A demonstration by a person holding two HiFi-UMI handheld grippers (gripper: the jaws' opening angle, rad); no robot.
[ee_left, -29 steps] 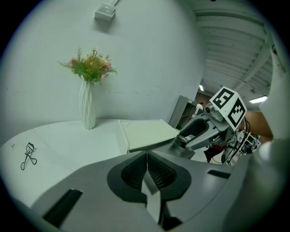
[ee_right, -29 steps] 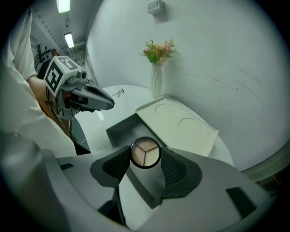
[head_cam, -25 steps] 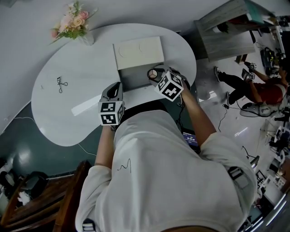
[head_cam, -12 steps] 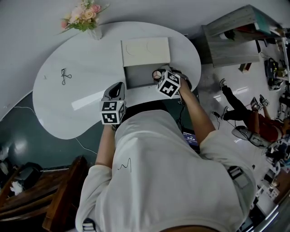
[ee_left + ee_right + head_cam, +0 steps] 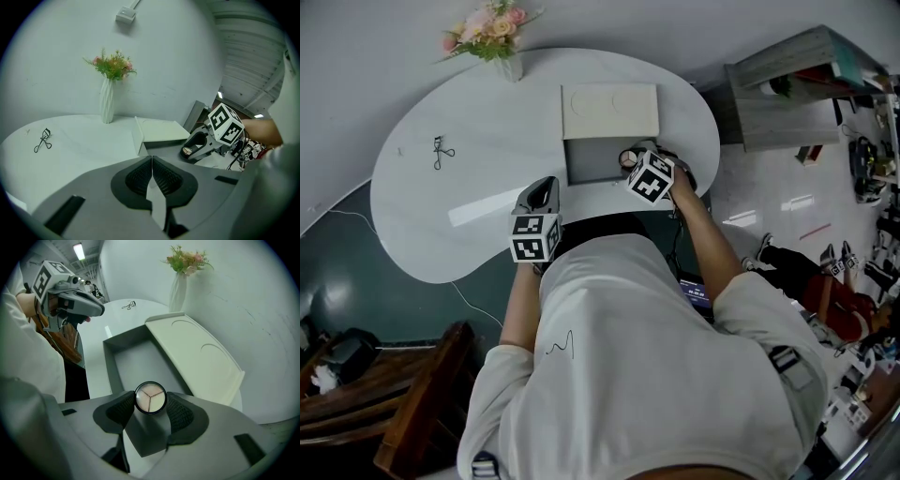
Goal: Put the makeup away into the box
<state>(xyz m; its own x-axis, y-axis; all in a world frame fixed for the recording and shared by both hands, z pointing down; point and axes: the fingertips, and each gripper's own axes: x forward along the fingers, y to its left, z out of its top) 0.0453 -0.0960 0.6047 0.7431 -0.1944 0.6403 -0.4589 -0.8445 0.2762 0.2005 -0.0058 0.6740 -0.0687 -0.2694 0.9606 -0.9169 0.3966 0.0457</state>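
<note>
My right gripper point(image 5: 150, 401) is shut on a round black makeup compact point(image 5: 150, 397) with a three-part pale pan, held just over the near edge of the open grey box point(image 5: 140, 362). In the head view the compact point(image 5: 627, 158) sits at the box's point(image 5: 592, 161) right front corner, under the right gripper point(image 5: 634, 163). The box's white lid point(image 5: 610, 111) lies flipped back behind it. My left gripper point(image 5: 151, 176) is shut with nothing in it, hovering over the table's front edge, left of the box point(image 5: 546, 192). A black eyelash curler point(image 5: 441, 152) lies far left on the table.
A white vase of flowers point(image 5: 495, 37) stands at the back of the white oval table point(image 5: 469, 202). A wooden chair point(image 5: 412, 412) is at lower left. A grey cabinet point(image 5: 797, 89) and a person seated on the floor point(image 5: 820, 291) are off to the right.
The view has shifted a little. My right gripper has carried the compact slightly forward over the box's front right corner. The left gripper has stayed in place.
</note>
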